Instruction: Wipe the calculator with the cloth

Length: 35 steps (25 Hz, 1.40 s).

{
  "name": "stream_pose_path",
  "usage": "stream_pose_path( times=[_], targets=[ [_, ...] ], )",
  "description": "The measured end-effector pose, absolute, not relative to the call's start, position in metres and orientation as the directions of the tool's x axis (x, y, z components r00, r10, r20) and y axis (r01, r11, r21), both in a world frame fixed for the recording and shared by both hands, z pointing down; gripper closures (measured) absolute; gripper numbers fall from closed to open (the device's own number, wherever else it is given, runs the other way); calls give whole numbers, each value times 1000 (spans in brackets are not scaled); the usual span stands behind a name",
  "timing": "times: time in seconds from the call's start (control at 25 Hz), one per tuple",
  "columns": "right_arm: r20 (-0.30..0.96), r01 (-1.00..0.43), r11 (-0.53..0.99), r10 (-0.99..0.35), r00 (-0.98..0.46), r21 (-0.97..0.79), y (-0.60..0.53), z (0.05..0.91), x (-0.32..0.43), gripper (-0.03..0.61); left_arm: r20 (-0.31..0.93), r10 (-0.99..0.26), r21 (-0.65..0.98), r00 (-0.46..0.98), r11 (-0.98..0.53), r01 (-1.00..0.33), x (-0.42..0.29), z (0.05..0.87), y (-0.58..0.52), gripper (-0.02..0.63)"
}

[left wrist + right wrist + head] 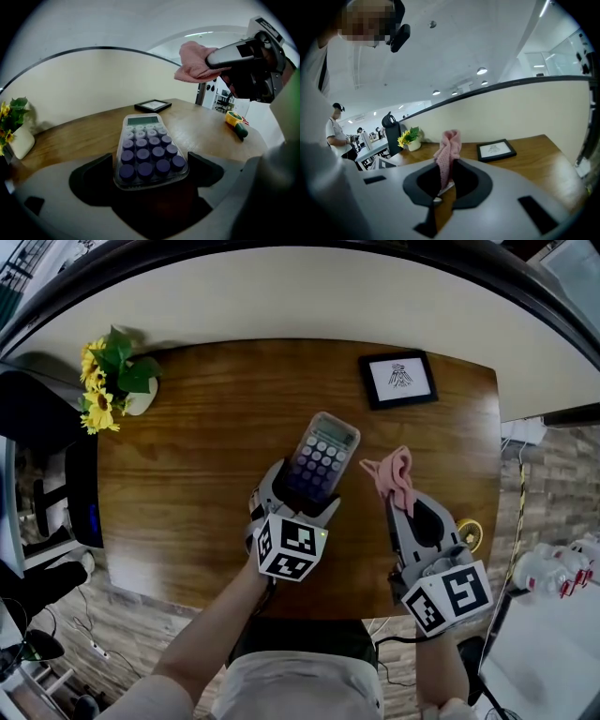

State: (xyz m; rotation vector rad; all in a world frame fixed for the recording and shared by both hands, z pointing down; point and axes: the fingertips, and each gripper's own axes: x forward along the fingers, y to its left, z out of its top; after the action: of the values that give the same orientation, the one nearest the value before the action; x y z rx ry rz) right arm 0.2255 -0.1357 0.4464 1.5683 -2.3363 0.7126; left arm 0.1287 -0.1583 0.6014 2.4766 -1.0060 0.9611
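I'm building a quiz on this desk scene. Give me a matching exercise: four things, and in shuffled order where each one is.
1 calculator
2 cloth
3 picture frame
4 sunflowers

A clamped in right gripper
B table's far left corner
C between left gripper's open jaws
D table's far right

Pairs: 1-C, 2-A, 3-D, 4-B

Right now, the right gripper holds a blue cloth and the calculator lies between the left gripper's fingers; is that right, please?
The cloth in the right gripper is pink, not blue, as the right gripper view shows; the rest stands.
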Motion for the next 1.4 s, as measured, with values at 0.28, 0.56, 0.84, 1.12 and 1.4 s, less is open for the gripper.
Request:
stream_pose_path(
  times=[0.28, 0.56, 0.84, 1.12, 1.4],
  targets=[
    [467, -908, 321, -781, -414, -268, -143, 456, 223, 545, 697, -476, 39, 537, -722, -690, 129, 603, -158, 133],
    [489, -822, 510, -665, -564, -254, -153, 459, 192, 545, 695, -477, 38, 538, -723, -689, 129, 603, -158, 133],
    [579, -643, 734, -432, -691, -220, -168, 482, 137, 546, 693, -480, 35, 537, -723, -690, 129, 602, -158, 133],
    [662, -443, 859, -177, -728, -257, -160, 525, 99, 546, 691, -481, 34, 539, -724, -689, 130, 602, -157, 133],
    [700, -367, 888, -76, -710, -276, -156, 558, 80, 549, 690, -480, 34, 542, -726, -686, 129, 601, -157, 133]
  ],
)
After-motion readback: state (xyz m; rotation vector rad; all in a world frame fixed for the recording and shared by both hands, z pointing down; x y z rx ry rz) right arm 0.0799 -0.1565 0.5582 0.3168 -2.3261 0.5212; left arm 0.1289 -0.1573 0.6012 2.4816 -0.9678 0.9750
